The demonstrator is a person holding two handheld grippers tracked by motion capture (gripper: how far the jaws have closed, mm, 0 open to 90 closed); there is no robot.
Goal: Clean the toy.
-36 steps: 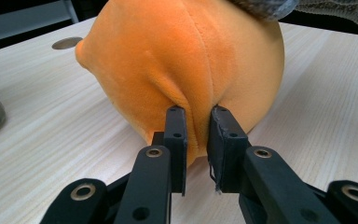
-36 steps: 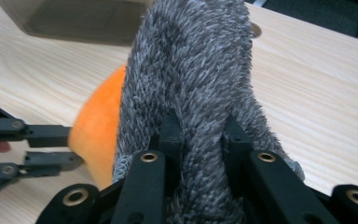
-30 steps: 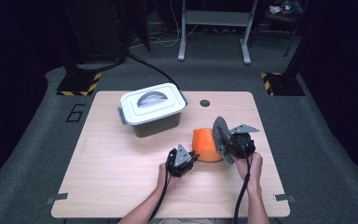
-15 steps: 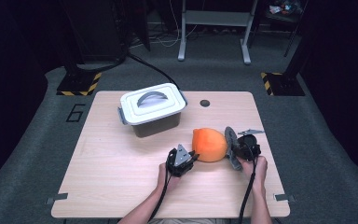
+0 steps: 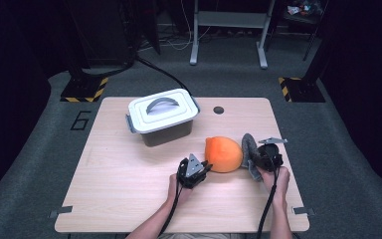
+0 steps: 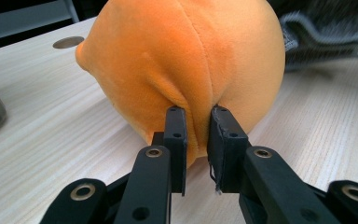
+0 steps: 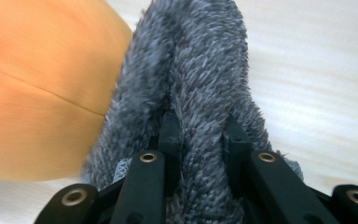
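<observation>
A round orange plush toy lies on the wooden table, with a grey fuzzy piece against its right side. My left gripper is at the toy's near left side. In the left gripper view this gripper is shut on a fold of the orange plush, and the grey piece lies behind. My right gripper is at the grey piece. In the right gripper view it is shut on the grey fuzzy piece, beside the orange plush.
A white lidded box with a grey handle stands at the back left of the table. A round cable hole sits near the far edge. Hands and trailing cables come in from the near edge.
My right gripper has moved right and down with the grey fuzzy piece in it. The orange plush now looks rounder. The left gripper has stayed put.
</observation>
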